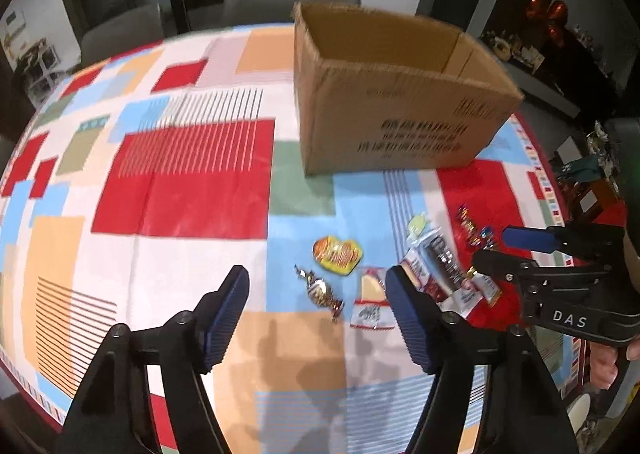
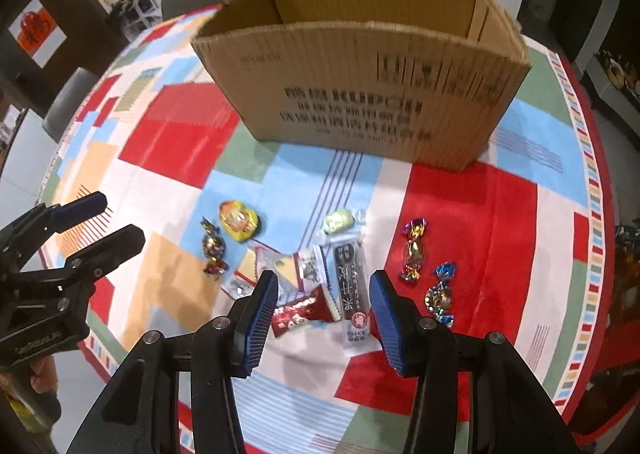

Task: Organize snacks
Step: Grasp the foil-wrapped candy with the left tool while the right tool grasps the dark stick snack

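Observation:
An open cardboard box (image 1: 400, 114) (image 2: 360, 94) stands on the patterned tablecloth. Several wrapped snacks lie in front of it: a yellow-orange candy (image 1: 338, 254) (image 2: 239, 222), a gold twist candy (image 1: 320, 292) (image 2: 213, 250), a dark long packet (image 2: 352, 286) (image 1: 444, 258), a red packet (image 2: 298, 314), a pale green candy (image 2: 340, 222), and two foil twist candies (image 2: 414, 250) (image 2: 440, 294). My left gripper (image 1: 320, 318) is open above the table, near the gold candy. My right gripper (image 2: 324, 314) is open and empty over the red and dark packets; it also shows in the left wrist view (image 1: 492, 250).
The round table's edge (image 2: 592, 214) curves at the right. Grey chairs (image 1: 288, 2) (image 2: 68, 102) stand around the far side. Shelves with ornaments (image 1: 548, 34) are at the right. The left gripper shows in the right wrist view (image 2: 116, 222).

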A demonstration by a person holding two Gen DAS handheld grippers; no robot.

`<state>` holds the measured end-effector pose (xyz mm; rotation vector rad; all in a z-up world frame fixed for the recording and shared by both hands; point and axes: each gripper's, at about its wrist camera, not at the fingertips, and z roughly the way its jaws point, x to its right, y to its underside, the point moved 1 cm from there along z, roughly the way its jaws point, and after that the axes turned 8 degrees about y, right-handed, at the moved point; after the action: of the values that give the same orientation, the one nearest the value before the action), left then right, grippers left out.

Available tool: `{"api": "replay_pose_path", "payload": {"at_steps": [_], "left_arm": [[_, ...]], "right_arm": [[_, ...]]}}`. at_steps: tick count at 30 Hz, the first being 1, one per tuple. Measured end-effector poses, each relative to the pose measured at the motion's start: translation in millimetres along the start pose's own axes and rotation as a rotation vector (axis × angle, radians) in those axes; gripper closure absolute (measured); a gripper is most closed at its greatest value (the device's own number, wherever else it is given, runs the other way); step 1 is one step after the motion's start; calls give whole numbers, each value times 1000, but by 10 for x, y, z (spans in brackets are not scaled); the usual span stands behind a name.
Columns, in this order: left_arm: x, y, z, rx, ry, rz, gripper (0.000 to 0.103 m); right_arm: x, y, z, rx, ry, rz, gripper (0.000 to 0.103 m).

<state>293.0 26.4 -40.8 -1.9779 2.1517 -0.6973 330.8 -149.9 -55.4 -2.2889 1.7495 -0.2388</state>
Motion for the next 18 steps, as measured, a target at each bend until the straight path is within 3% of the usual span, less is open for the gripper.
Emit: {"api": "replay_pose_path", "payload": {"at_steps": [18], "left_arm": [[-162, 133, 660, -124, -7, -67, 47]], "right_arm": [[74, 62, 541, -106, 26, 28, 63]]}}
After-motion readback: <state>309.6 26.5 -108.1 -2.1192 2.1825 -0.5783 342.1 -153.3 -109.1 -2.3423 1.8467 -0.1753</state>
